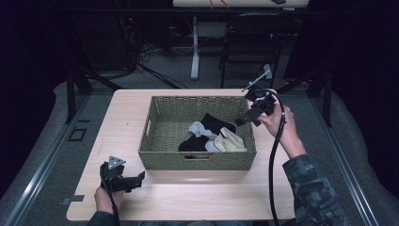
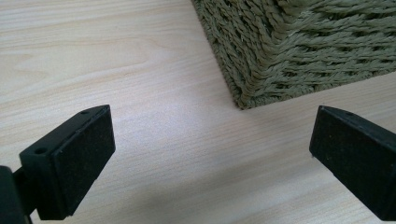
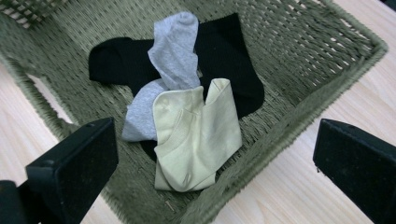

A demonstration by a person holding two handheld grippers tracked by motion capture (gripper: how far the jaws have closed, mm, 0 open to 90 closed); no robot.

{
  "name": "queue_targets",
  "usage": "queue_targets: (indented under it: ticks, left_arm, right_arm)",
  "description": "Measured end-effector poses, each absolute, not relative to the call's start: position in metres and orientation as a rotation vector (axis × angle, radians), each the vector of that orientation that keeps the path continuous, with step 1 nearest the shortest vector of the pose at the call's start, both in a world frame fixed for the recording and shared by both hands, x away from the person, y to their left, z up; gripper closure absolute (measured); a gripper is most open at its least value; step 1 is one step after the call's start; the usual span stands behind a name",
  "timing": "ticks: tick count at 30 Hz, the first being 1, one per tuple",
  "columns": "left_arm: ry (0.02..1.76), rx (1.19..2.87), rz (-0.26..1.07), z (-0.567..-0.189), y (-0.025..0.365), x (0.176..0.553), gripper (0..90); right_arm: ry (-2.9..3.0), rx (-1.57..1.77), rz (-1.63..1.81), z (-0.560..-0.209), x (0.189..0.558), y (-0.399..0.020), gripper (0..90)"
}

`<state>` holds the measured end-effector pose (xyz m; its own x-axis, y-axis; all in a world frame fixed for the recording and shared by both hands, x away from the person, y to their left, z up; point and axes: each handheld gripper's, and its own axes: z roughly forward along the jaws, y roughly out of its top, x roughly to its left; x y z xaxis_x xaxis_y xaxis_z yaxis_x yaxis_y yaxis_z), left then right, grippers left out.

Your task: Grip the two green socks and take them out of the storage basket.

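A: High view — rect. woven basket [image 1: 197, 160], olive wicker, on pale wood-grain counter [image 1: 188, 197]. Contents?

B: Soft knit socks, bunched by basket's near right side: 1 pale yellow sock [image 3: 196, 135], 1 grey sock [image 3: 173, 56], black socks [image 3: 224, 60] underneath, count unclear.

A: Tools?

B: 2. Right tool [image 1: 244, 117] over basket's right rim, jaws wide, holding nothing. Left tool [image 1: 136, 181] low over counter, just beside basket's near left corner, jaws wide too, nothing between them.
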<state>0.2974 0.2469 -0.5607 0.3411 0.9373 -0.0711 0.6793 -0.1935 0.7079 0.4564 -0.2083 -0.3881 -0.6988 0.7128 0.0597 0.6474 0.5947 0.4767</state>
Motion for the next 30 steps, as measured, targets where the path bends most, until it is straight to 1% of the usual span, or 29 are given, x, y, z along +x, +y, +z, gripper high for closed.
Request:
queue_targets:
  ticks: [7,10,12,19,24,26,27,28,30]
  left_arm:
    - [1.410,1.951,0.507,-0.560,0.247,0.297,0.0]
    - [1.411,1.953,0.506,-0.560,0.247,0.297,0.0]
    - [1.410,1.951,0.507,-0.560,0.247,0.297,0.0]
    - [1.409,1.950,0.507,-0.560,0.247,0.297,0.0]
    - [1.409,1.952,0.509,-0.560,0.247,0.297,0.0]
    - [1.409,1.951,0.509,-0.560,0.247,0.297,0.0]
    - [1.410,1.952,0.509,-0.560,0.247,0.297,0.0]
    - [1.410,1.951,0.509,-0.560,0.247,0.297,0.0]
    - [1.409,1.951,0.510,-0.560,0.247,0.297,0.0]
  right_arm:
    - [2.729,1.141,0.630,-0.406,0.473,-0.183,0.0]
    - [2.737,1.147,0.610,-0.411,0.478,-0.179,0.0]
    - [2.742,1.165,0.579,-0.417,0.483,-0.174,4.5]
    - [2.753,1.180,0.542,-0.429,0.490,-0.166,9.9]
    - [2.749,1.206,0.483,-0.439,0.494,-0.162,16.7]
    - [2.732,1.224,0.457,-0.445,0.494,-0.158,23.6]
    - [2.732,1.224,0.457,-0.445,0.494,-0.158,23.6]
    - [2.728,1.232,0.455,-0.448,0.494,-0.157,26.1]
    - [2.728,1.234,0.422,-0.456,0.495,-0.155,33.4]
